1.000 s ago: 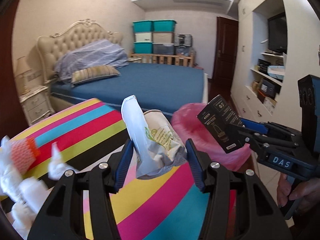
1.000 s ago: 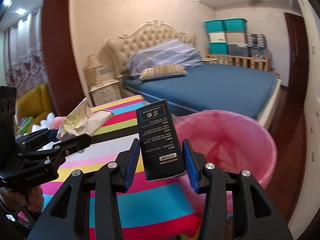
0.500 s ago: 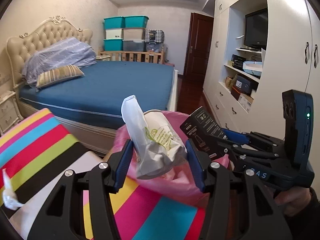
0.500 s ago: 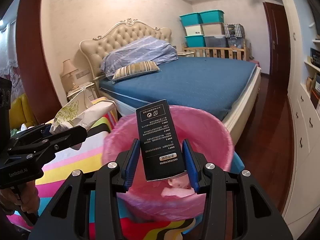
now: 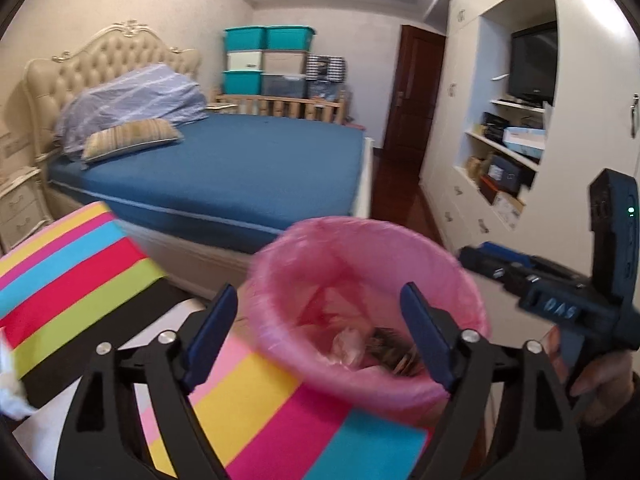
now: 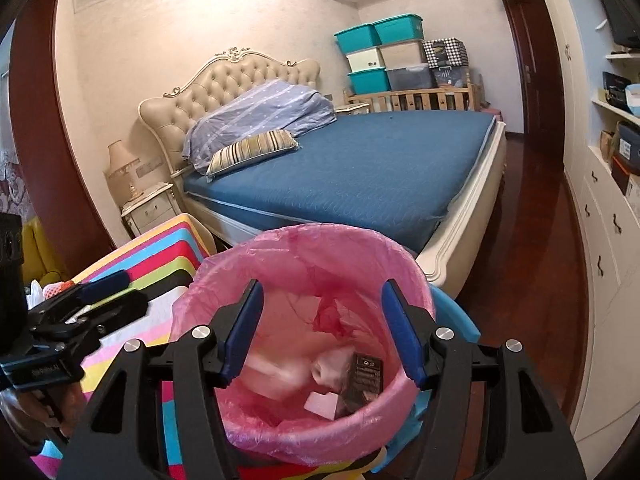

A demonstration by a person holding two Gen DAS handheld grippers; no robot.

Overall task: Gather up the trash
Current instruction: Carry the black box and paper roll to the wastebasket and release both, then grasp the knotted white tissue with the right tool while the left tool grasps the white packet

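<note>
A trash bin with a pink liner (image 5: 360, 248) (image 6: 304, 256) stands by the striped table. My left gripper (image 5: 318, 328) is open and empty above the bin's near rim. My right gripper (image 6: 320, 324) is open and empty over the bin's mouth. Inside the bin lie the black box (image 6: 366, 376), a crumpled paper wrapper (image 6: 324, 368) and a pale pink piece (image 6: 320, 404). In the left wrist view the bin's contents (image 5: 372, 344) are blurred. The right gripper also shows in the left wrist view (image 5: 492, 262), and the left gripper in the right wrist view (image 6: 104, 284).
The table has a bright striped cloth (image 5: 68, 264) (image 6: 160, 248). White crumpled tissue (image 5: 10, 388) lies at its left edge; more trash (image 6: 50, 290) lies behind the left gripper. A blue bed (image 5: 224, 172) is behind, a white wall cabinet (image 5: 496, 152) on the right, dark wood floor (image 6: 532, 240) between.
Both grippers have opened. The paper wrapper left my left gripper and the black box left my right gripper; both now lie in the bin. Both grippers moved closer over the bin.
</note>
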